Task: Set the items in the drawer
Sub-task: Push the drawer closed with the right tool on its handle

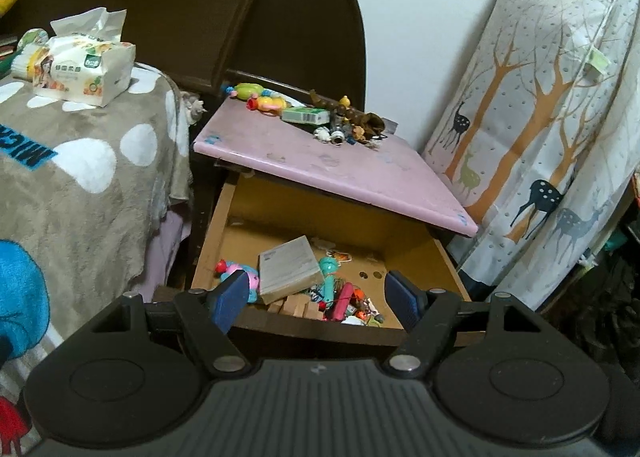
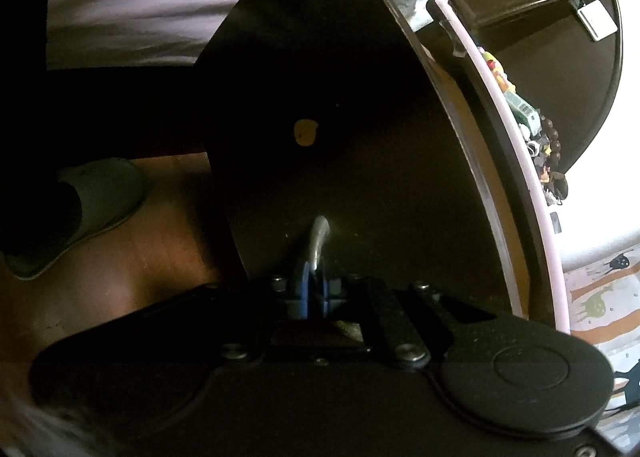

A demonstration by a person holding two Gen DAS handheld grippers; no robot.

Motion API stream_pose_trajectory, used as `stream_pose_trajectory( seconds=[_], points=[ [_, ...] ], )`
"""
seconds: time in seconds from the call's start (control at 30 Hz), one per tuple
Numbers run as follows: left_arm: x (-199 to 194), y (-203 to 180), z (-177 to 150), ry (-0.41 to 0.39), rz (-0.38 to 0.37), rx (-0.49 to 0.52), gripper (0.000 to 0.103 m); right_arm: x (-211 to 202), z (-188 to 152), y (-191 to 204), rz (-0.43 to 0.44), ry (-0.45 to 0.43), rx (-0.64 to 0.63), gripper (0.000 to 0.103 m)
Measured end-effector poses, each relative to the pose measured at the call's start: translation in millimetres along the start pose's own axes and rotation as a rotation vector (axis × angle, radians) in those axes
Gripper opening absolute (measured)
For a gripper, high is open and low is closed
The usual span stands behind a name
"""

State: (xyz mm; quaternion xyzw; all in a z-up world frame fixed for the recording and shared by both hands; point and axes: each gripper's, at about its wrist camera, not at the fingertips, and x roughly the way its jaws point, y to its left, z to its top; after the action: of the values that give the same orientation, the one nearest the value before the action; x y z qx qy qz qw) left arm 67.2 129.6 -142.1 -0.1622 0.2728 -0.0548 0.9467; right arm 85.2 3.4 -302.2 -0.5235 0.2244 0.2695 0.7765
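At the open drawer [image 1: 416, 257], 1 grey box [image 1: 289, 269] inside, left gripper [image 1: 316, 299] fingers apart, only right view shows right gripper [image 2: 311, 284] clamped on 1 metal handle [image 2: 318, 237].

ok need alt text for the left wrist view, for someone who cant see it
The open left gripper hovers empty over an open drawer holding a grey box and small toys. Above it, a pink nightstand top carries more toys and trinkets; a tissue pack sits on the bed to the left.

The open brown wooden drawer [image 1: 218, 217] is sitting under the pink-topped nightstand [image 1: 360, 173]; a grey cardboard box [image 1: 289, 271] is lying in it near its front edge.
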Motion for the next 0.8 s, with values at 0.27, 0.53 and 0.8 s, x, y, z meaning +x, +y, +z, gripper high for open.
stream_pose_trajectory(
  seconds=[0.27,0.53,0.8],
  points=[
    [2.7,1.3,-1.4,0.008,0.009,-0.001,0.074,1.0,-4.7,-3.3,0.006,-0.022,0.018,0.000],
    [8.8,7.6,-1.9,0.020,0.026,-0.014,0.074,30.7,3.9,-32.4,-0.022,0.033,0.080,0.000],
    [14.2,9.1,-0.8,0.004,0.033,-0.010,0.074,61.8,7.4,-42.6,-0.066,0.027,0.062,0.000]
  ],
)
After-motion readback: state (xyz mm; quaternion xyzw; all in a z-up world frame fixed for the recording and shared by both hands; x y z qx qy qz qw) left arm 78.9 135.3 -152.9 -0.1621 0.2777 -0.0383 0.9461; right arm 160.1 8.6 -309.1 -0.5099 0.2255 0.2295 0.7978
